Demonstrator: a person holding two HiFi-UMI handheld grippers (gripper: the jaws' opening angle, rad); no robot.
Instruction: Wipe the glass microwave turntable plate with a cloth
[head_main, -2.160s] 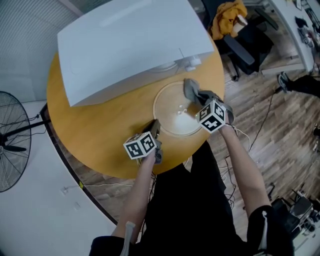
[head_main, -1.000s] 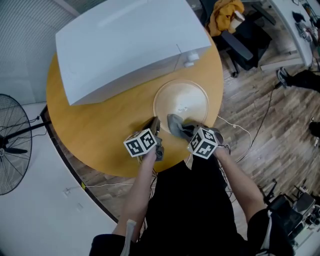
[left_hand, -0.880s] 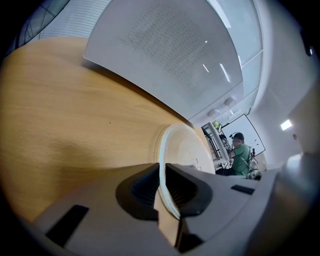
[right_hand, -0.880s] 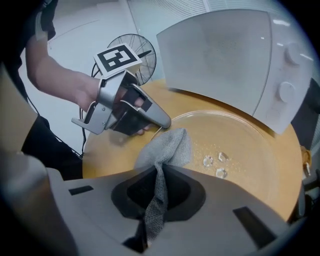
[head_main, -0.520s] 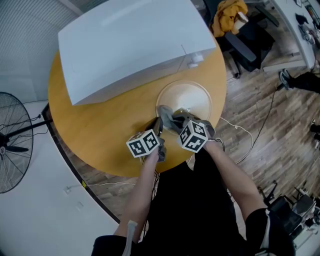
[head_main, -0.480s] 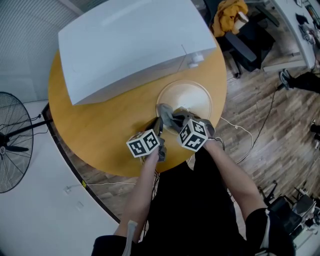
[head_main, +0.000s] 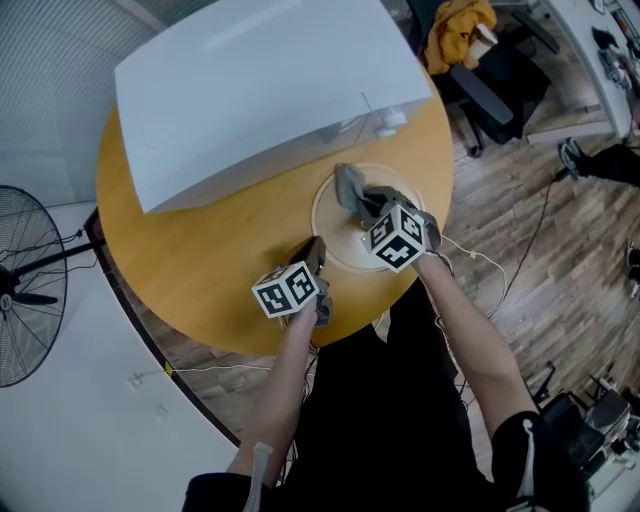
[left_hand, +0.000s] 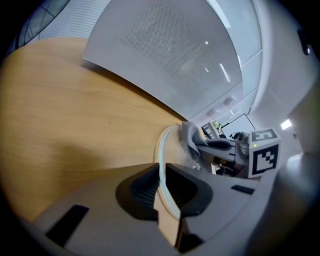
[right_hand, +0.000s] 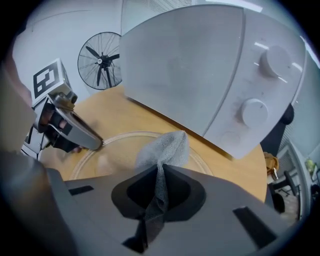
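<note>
Far left, off the table (head_main: 200, 260): a fan (head_main: 20, 300) on the floor, well apart. Bare wood across the table's left half and along its near edge. At the back, a microwave (head_main: 260, 90) over most of the far side, front face just beyond the plate (head_main: 335, 245). Left gripper (head_main: 313, 250) in from the near edge, forearm straight, jaws closed on the plate's near-left rim. Plate flat, right of centre, close to the table's right edge. Right gripper (head_main: 362, 203) above the plate, angled toward the microwave, jaws pinched on a grey cloth (head_main: 349, 183). Free end bunched over the plate's far side, probably touching the glass. Right of the table, wood floor and a chair (head_main: 490, 90).
</note>
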